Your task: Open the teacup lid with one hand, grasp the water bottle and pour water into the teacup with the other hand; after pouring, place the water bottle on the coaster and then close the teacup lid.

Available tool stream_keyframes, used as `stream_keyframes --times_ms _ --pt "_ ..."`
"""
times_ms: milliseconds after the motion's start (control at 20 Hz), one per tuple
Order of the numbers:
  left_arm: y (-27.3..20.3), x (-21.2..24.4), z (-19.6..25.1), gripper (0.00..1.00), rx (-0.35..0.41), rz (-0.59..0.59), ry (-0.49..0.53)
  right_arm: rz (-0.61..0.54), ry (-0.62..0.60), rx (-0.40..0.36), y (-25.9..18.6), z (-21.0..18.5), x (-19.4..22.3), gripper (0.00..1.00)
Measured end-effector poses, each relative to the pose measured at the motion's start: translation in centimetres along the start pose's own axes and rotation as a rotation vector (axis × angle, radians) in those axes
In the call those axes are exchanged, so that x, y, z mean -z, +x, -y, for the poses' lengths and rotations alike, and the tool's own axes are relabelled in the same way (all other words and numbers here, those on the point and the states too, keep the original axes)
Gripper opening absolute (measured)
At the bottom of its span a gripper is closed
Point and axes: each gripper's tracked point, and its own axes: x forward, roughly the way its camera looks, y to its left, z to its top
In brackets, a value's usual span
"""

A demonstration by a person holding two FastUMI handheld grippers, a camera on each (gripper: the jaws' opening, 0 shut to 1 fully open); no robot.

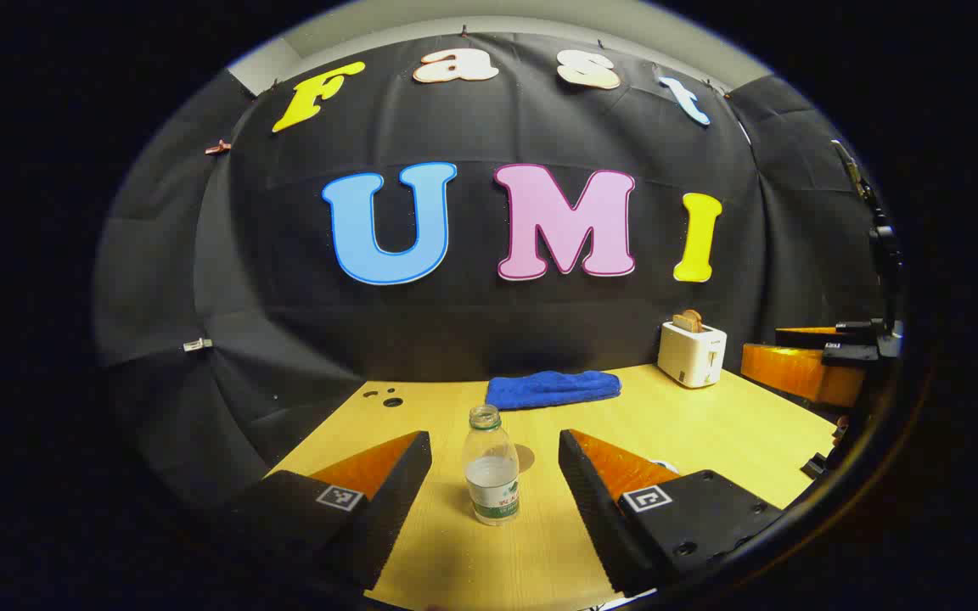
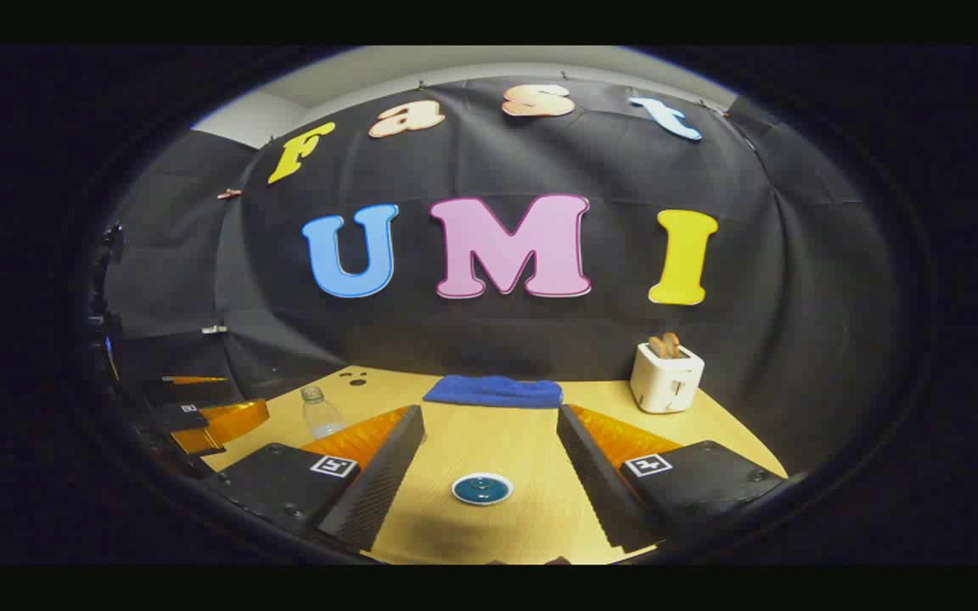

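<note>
A clear uncapped water bottle [image 1: 491, 467], partly filled, stands upright on the wooden table [image 1: 710, 424]. It sits in line with the gap of my open left gripper [image 1: 496, 438], and neither finger touches it. In the right gripper view the bottle [image 2: 321, 413] stands at the left, just beyond the left gripper [image 2: 209, 417]. A flat round teal disc with a white rim, seemingly the coaster [image 2: 482, 489], lies on the table between the fingers of my open right gripper [image 2: 489, 414], untouched. The right gripper [image 1: 803, 369] hangs at the right edge of the left gripper view.
A folded blue towel [image 1: 553, 389] lies at the back of the table by the cloth wall. A white toaster [image 1: 693, 352] with toast in it stands at the back right. Small dark holes [image 1: 387, 397] mark the table's back left corner.
</note>
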Motion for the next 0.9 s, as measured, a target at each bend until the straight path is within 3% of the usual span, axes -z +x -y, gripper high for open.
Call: stream_keyframes --times_ms 450,900 --pt "1.0 1.2 0.3 0.95 0.005 -0.015 0.012 -0.021 0.002 -0.053 1.5 -1.5 1.2 0.98" --pt "2.5 2.3 -0.2 0.95 0.029 -0.033 0.023 -0.073 -0.038 -0.05 3.7 -1.9 4.8 0.98"
